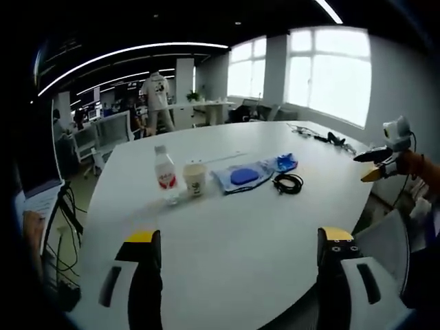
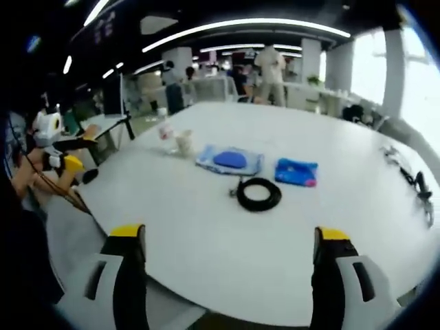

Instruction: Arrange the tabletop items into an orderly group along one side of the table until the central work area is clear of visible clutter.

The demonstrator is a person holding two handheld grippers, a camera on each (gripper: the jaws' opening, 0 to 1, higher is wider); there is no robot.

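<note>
Left gripper view: left gripper [image 1: 238,258] hovering over the near edge of the large white oval table [image 1: 227,227], jaws spread wide, nothing between them. Well ahead, in a loose row across the middle: clear plastic water bottle with a red label [image 1: 165,176], small paper cup [image 1: 194,179] just beside it, flat clear pouch holding a blue oval pad [image 1: 241,177], crumpled blue packet [image 1: 286,163], coiled black cable [image 1: 287,183]. Scattered rather than grouped, so tidying apparently not yet begun. Right gripper [image 1: 375,165] entering from the right edge, held clear of the table.

Right gripper view: own jaws likewise wide apart and empty, poised above the table edge, probably lined up for a first pick. Cable nearest, just ahead; pouch and packet beyond it; bottle and cup farthest, toward the left.
</note>
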